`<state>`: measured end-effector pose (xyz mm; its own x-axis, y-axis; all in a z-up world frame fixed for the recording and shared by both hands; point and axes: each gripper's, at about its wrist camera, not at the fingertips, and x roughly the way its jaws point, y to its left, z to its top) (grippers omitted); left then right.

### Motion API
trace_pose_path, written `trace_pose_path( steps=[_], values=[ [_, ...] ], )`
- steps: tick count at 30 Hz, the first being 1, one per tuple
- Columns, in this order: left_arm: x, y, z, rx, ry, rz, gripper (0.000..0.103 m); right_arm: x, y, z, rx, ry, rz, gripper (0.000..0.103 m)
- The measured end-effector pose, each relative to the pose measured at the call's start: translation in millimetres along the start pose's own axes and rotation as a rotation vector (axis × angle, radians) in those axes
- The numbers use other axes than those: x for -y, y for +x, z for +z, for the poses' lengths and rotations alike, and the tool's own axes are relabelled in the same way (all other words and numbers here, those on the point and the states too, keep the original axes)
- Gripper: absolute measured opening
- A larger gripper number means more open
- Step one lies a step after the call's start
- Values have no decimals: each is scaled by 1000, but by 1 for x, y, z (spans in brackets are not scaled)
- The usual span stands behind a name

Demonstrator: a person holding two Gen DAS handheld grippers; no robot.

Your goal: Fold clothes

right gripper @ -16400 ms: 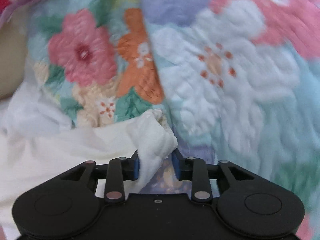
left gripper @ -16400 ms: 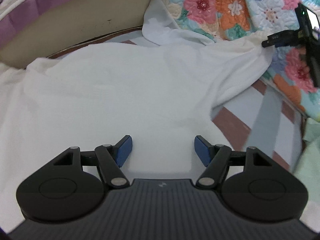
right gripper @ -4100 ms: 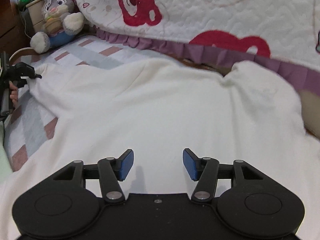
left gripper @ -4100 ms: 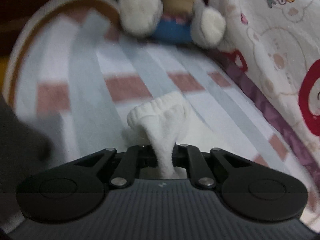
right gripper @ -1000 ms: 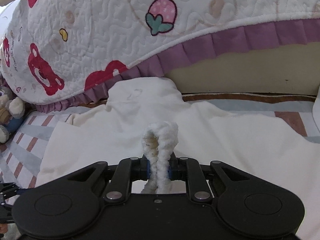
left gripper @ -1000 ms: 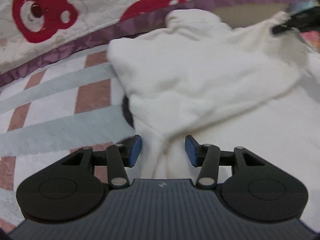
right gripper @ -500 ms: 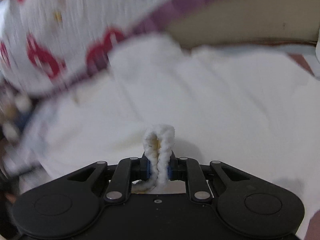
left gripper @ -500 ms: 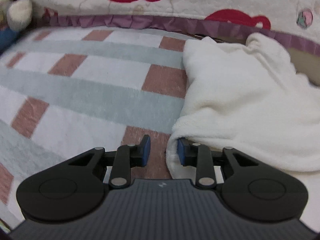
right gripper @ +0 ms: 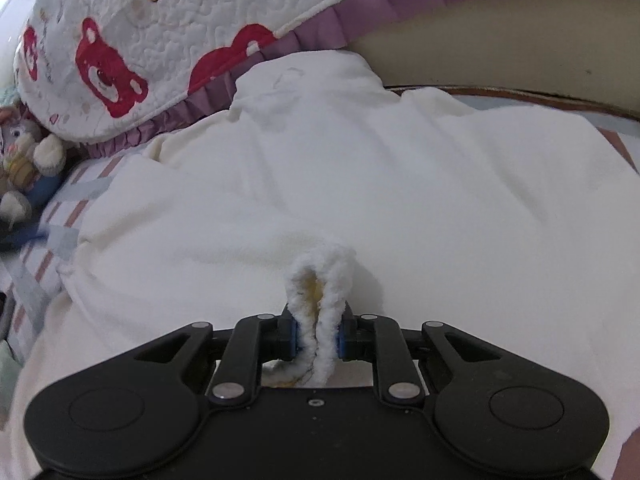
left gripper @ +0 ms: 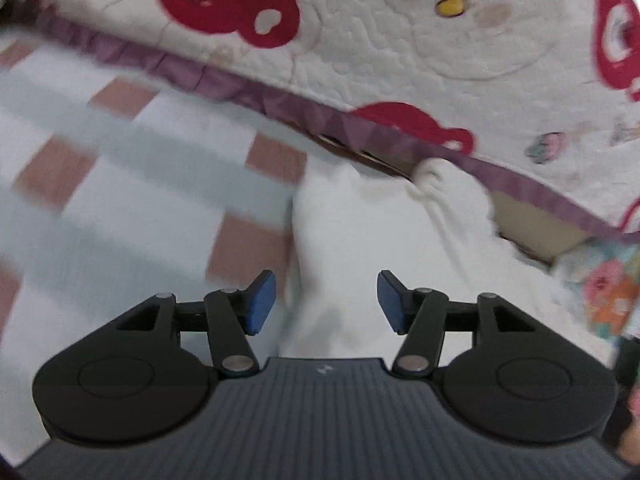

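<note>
White fleece garment (right gripper: 360,168) spread across bed, filling centre of right wrist view; in left wrist view its folded edge (left gripper: 340,240) runs centre to lower centre, over striped sheet (left gripper: 120,184). Quilt (right gripper: 180,20) w/ red bears along top of both views, plush toy (right gripper: 24,152) at far left.

Right gripper (right gripper: 318,338): clenched on a doubled cuff or hem of the garment, bottom centre, thick pile bulging up between the pads. Log hints jaws easing apart slightly, but pads press fabric on both sides.

Left gripper (left gripper: 322,302): jaws opening, released; garment edge lies between the blue pads (left gripper: 260,300) but not pinched. View blurred.

Handling, as judged: soft, light, bulky, no stiffness, so will sag and drag rather than hold shape. Pile gives good friction, slip unlikely; thick seams compress, need firm bite. Best hold at cuffs, hem or shoulder seams, where layers are doubled. Single-layer pinch mid-panel prob. just lifts a tent. Nothing fragile.
</note>
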<state>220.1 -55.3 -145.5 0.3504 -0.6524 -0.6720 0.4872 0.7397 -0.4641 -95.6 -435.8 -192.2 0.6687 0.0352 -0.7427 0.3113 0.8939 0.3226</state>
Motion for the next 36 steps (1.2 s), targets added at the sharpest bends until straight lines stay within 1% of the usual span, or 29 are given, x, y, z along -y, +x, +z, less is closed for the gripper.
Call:
trace_pose_path(
  steps=[2, 3, 5, 6, 8, 9, 10, 11, 12, 13, 14, 15, 16, 17, 18, 20, 22, 23, 24, 25, 26, 28, 29, 31, 32, 33, 34, 35, 36],
  values=[
    [6, 37, 25, -17, 6, 33, 56, 1, 3, -2, 5, -4, 2, 23],
    [9, 53, 35, -20, 8, 40, 58, 2, 4, -3, 11, 3, 8, 24],
    [17, 88, 50, -47, 48, 65, 60, 5, 4, -5, 21, 16, 21, 24],
    [21, 102, 55, -64, 69, 81, 60, 6, 4, -6, 24, 18, 27, 24],
    [26, 121, 59, -85, 76, 98, 60, 8, 4, -7, 27, 11, 39, 24],
    [26, 127, 60, -94, 66, 80, 60, 8, 4, -8, 28, 3, 43, 24],
    [26, 131, 59, -102, 59, 64, 57, 8, 4, -9, 28, -6, 47, 24],
    [27, 134, 58, -110, 68, 60, 39, 8, 4, -10, 28, -15, 50, 24],
    [32, 136, 57, -113, 134, 96, 15, 9, 4, -10, 28, -23, 54, 24],
    [38, 137, 56, -110, 205, 130, 15, 9, 4, -11, 28, -27, 57, 24],
    [43, 134, 54, -83, 283, 159, 14, 9, 4, -11, 29, -31, 60, 24],
    [44, 131, 54, -59, 315, 179, 14, 9, 4, -11, 33, -38, 61, 24],
    [42, 127, 55, -37, 329, 216, 14, 8, 4, -11, 41, -49, 61, 25],
    [39, 124, 55, -16, 340, 247, 13, 7, 3, -11, 52, -60, 62, 24],
    [35, 123, 56, 2, 339, 256, 13, 6, 2, -11, 64, -68, 65, 24],
    [24, 124, 56, 5, 313, 250, 16, 5, 1, -10, 82, -86, 65, 21],
    [18, 126, 54, 21, 295, 255, 26, 2, 4, -7, 77, -115, 48, 21],
    [19, 123, 53, 36, 285, 282, 39, 1, 5, -6, 74, -129, 40, 20],
    [22, 118, 52, 56, 276, 302, 43, 0, 6, -4, 73, -136, 36, 20],
    [30, 108, 50, 95, 276, 292, 43, 1, 6, -3, 76, -133, 36, 20],
    [42, 93, 45, 153, 292, 272, 43, 1, 6, -2, 82, -127, 35, 20],
    [63, 65, 31, 245, 330, 250, 48, 2, 5, -2, 93, -121, 39, 20],
    [73, 52, 21, 265, 338, 218, 52, 1, 4, -2, 97, -125, 39, 20],
    [81, 40, 1, 229, 331, 138, 51, -1, 3, -1, 103, -130, 36, 20],
    [85, 35, -9, 209, 329, 103, 49, -2, 2, 2, 111, -137, 33, 20],
    [89, 36, -19, 173, 335, 89, 49, -4, -1, 8, 127, -148, 29, 19],
    [91, 41, -30, 108, 346, 94, 49, -6, -4, 13, 143, -160, 25, 19],
    [93, 46, -39, 34, 357, 104, 44, -8, -7, 18, 159, -171, 21, 19],
    [93, 54, -46, -49, 364, 136, 36, -9, -10, 26, 180, -182, 17, 19]
  ],
)
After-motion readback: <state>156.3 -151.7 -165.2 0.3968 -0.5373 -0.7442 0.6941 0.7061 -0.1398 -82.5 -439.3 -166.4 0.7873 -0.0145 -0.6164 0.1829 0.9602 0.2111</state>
